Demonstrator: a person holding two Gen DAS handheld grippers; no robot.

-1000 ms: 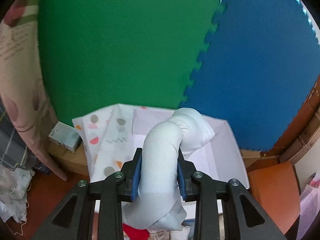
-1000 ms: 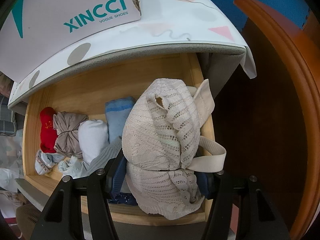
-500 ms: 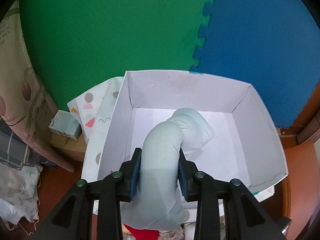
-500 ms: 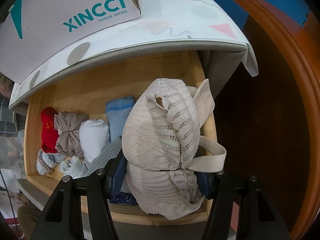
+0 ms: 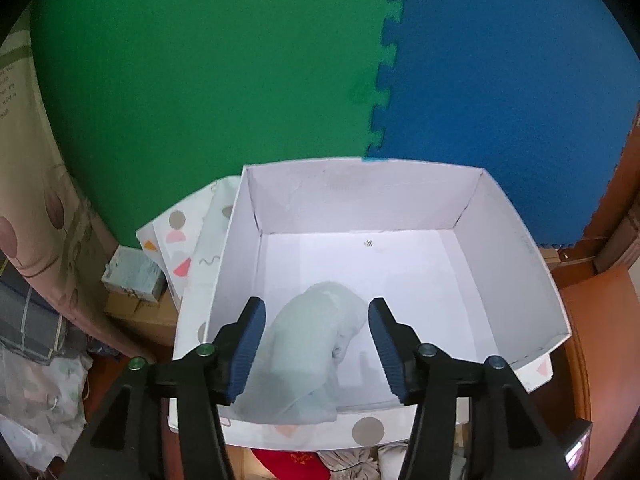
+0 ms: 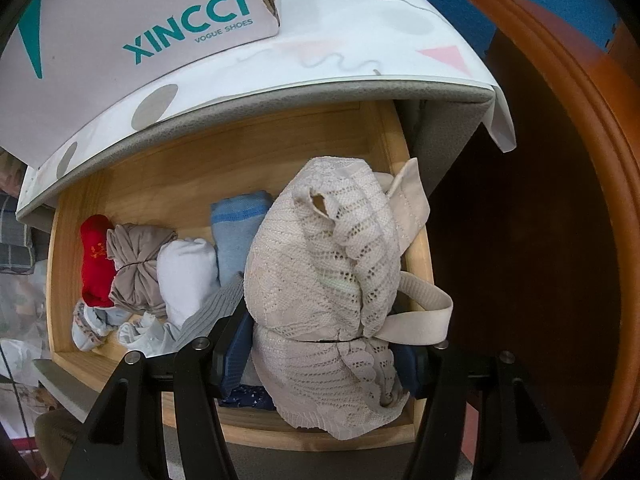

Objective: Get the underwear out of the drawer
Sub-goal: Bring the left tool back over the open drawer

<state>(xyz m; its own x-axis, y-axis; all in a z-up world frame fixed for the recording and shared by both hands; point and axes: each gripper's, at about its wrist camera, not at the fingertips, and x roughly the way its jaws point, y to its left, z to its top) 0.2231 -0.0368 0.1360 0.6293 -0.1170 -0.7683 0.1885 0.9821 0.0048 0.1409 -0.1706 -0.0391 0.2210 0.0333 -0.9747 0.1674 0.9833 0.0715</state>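
Dropped: left gripper (image 5: 316, 354) jaws opening, pale rolled underwear (image 5: 310, 356) released, resting in white shoebox (image 5: 520, 272). Right gripper (image 6: 324, 360) clenched on beige lace bra (image 6: 324, 280) above wooden drawer (image 6: 420, 240). Next: carry bra to box.

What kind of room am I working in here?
Most likely a bedroom or a dressing corner at home. A wooden drawer holds rolled socks and underwear, a lace bra is being lifted out, and a white shoebox sits on the cabinet top in front of foam mats.
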